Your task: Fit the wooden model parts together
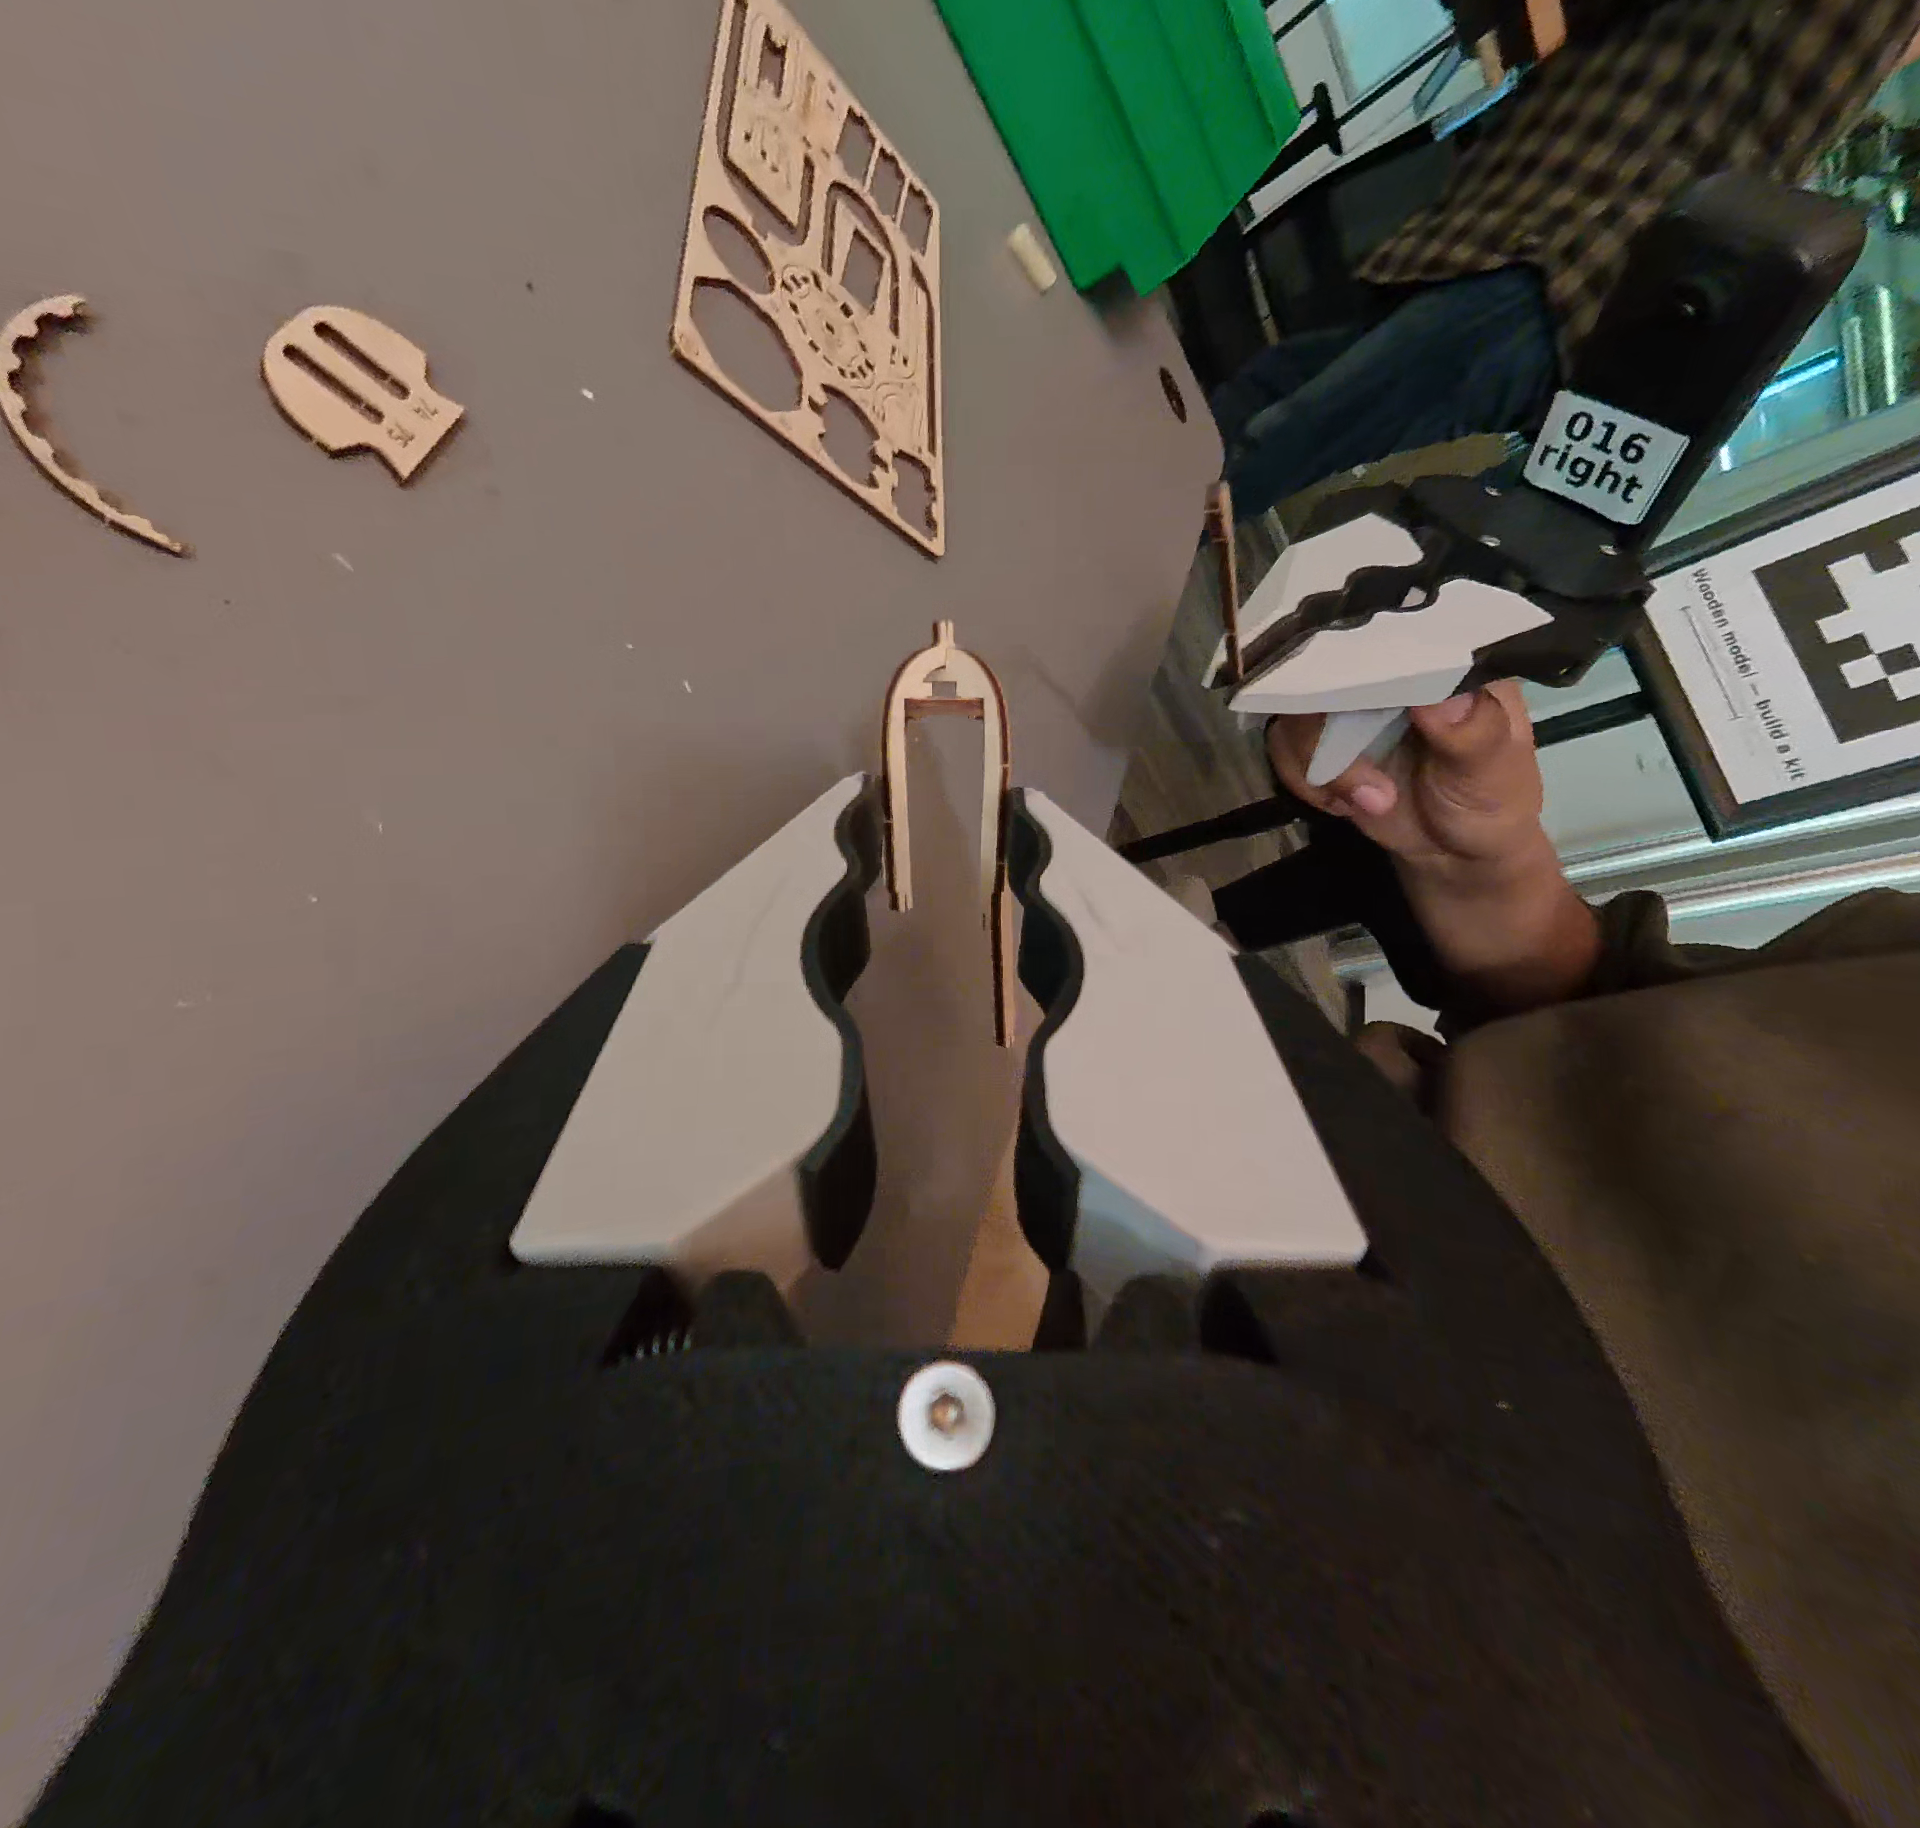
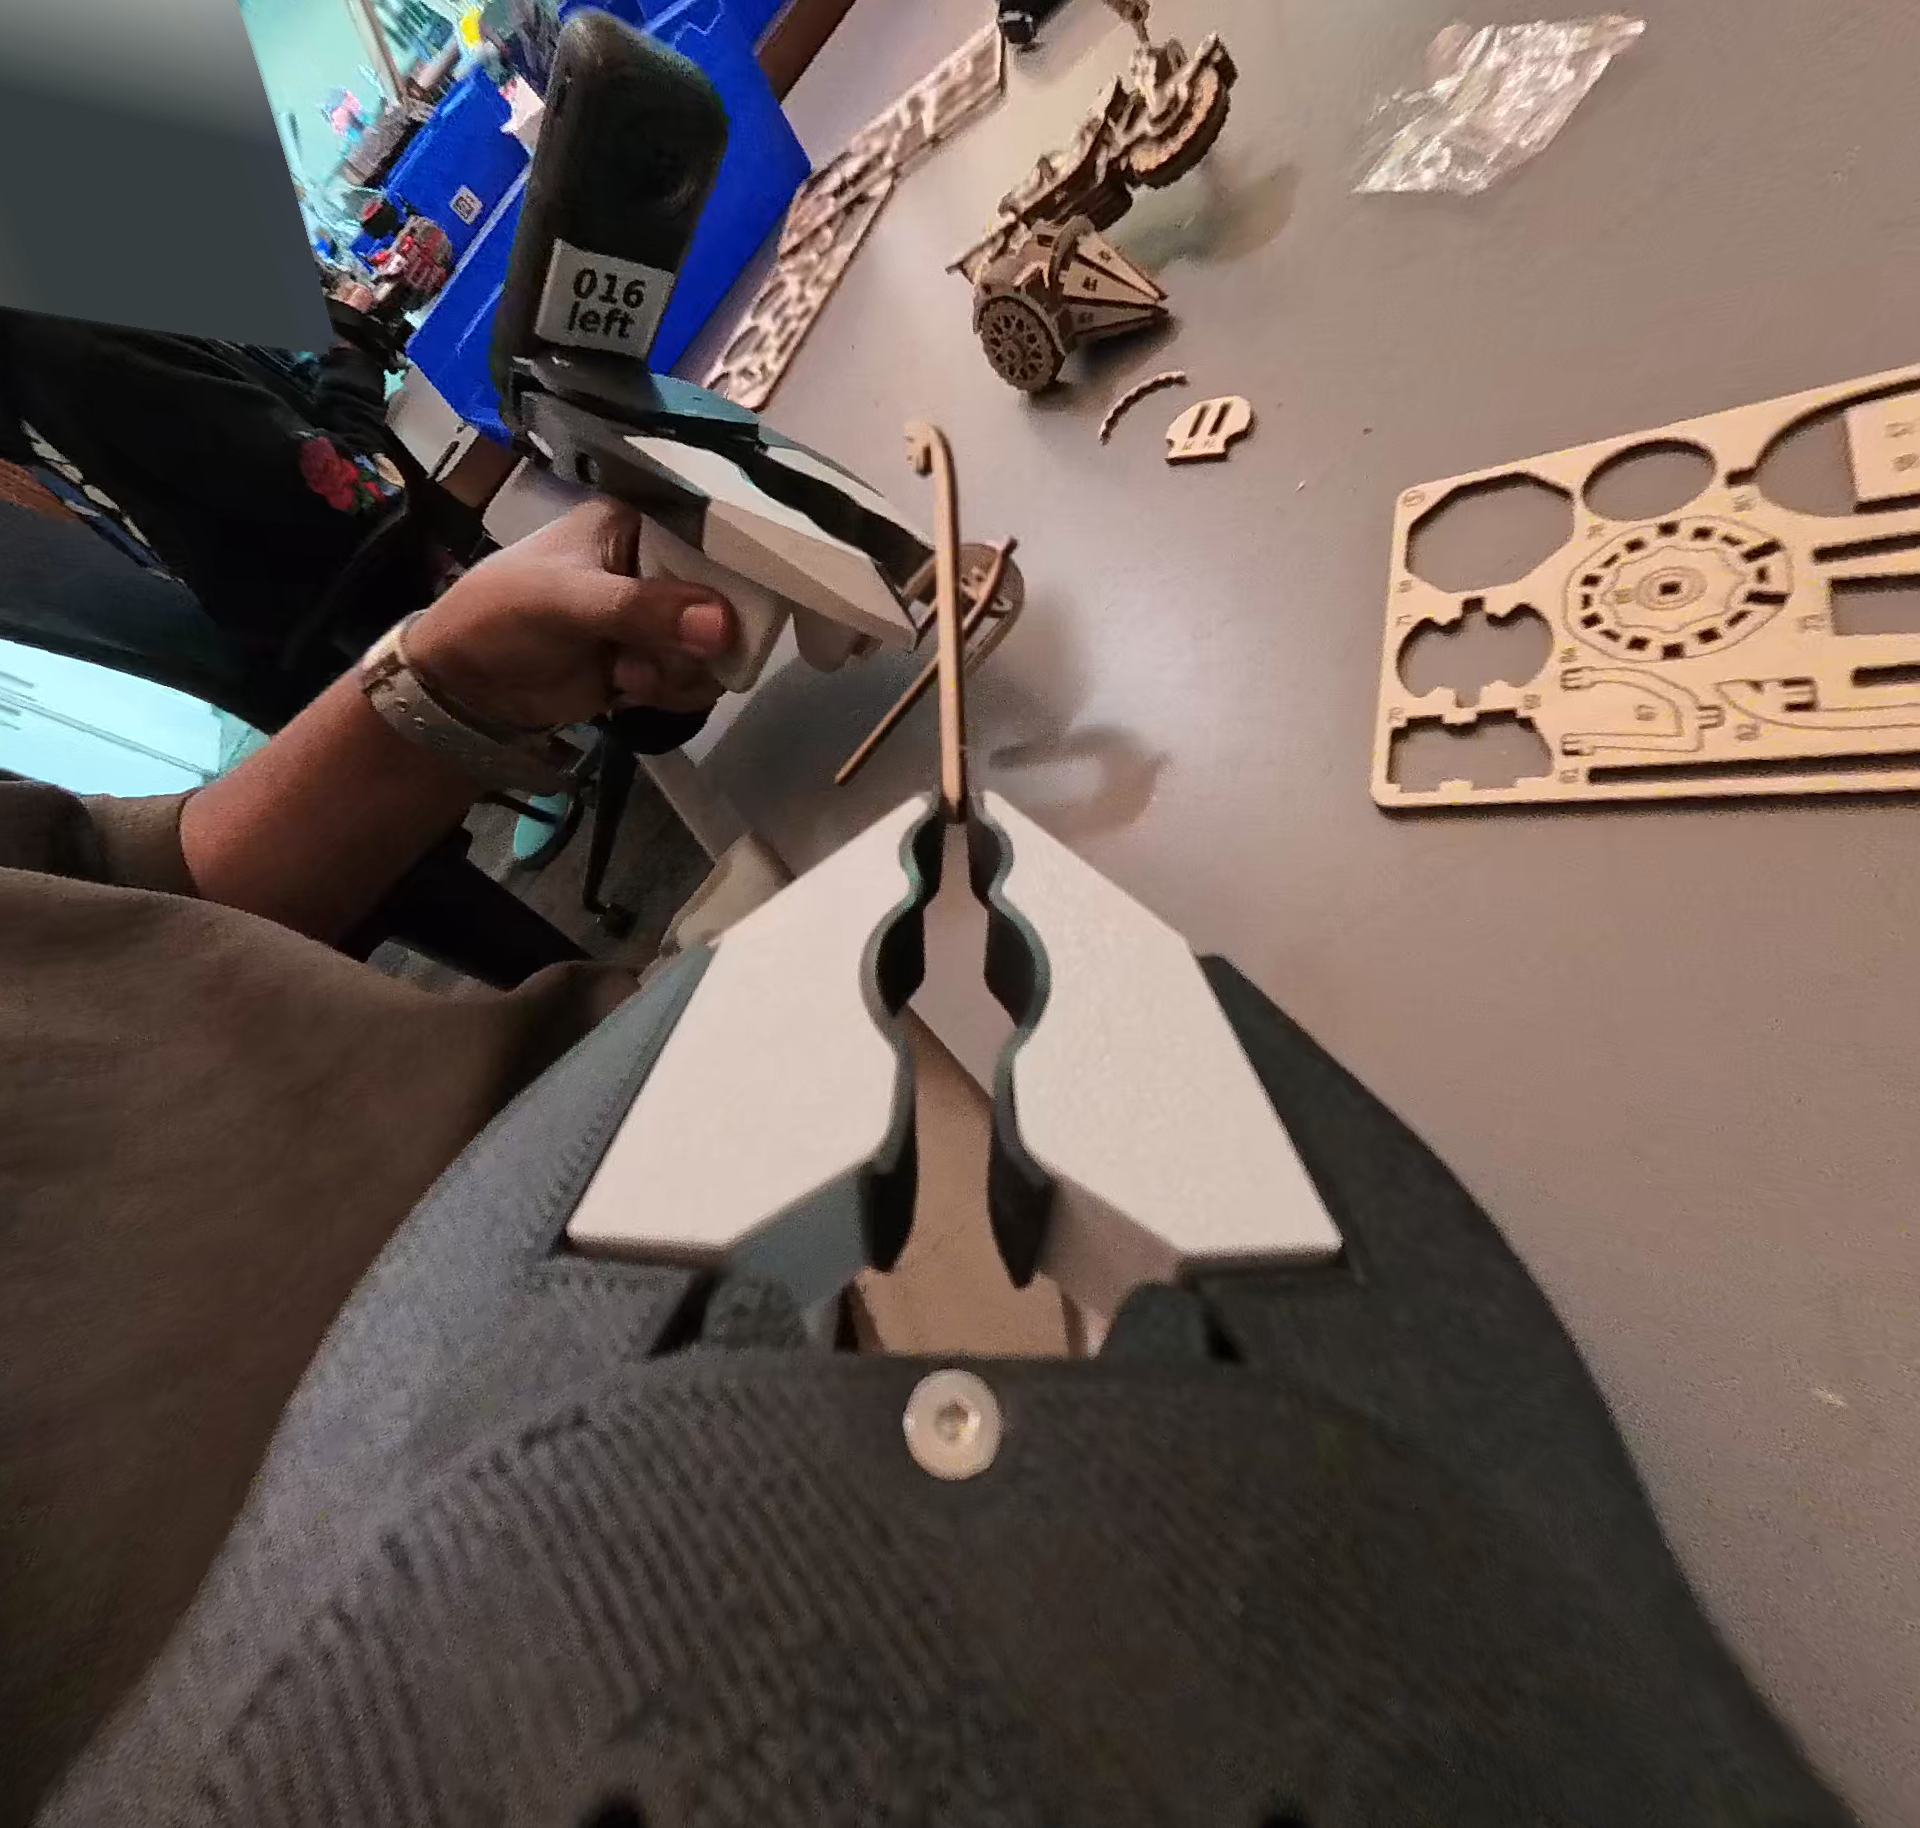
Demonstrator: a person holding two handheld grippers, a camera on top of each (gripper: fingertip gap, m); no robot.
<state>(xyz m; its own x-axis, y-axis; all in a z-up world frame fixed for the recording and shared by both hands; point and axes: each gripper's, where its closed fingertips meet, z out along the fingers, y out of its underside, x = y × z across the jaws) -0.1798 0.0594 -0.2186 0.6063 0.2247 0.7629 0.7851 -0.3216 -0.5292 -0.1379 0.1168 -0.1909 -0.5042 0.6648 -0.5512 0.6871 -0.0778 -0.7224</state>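
Observation:
My left gripper (image 1: 943,802) is shut on a small U-shaped wooden assembly (image 1: 943,729), two thin arms joined by a crosspiece, held above the grey table (image 1: 416,843). In the right wrist view the left gripper (image 2: 914,583) holds this assembly (image 2: 982,589) at left centre. My right gripper (image 2: 954,807) is shut on a long thin hooked wooden strip (image 2: 943,573) that stands up past the fingertips, close beside the left gripper's assembly. In the left wrist view the right gripper (image 1: 1231,672) shows at right with the strip (image 1: 1224,573) edge-on.
A punched wooden parts sheet (image 1: 821,251) (image 2: 1662,615) lies on the table. A slotted oval piece (image 1: 358,391) (image 2: 1205,428) and a toothed arc (image 1: 62,428) (image 2: 1138,396) lie loose. A part-built wooden vehicle model (image 2: 1081,251), another sheet (image 2: 831,251) and a plastic bag (image 2: 1496,105) lie farther off. My hands' fingertips stand some 9 centimetres from each other. To reach the slotted oval piece (image 2: 1205,428) in a straight line is about 10 centimetres for my left fingers, about 15 centimetres for my right. It is also in sight in the left wrist view (image 1: 416,391).

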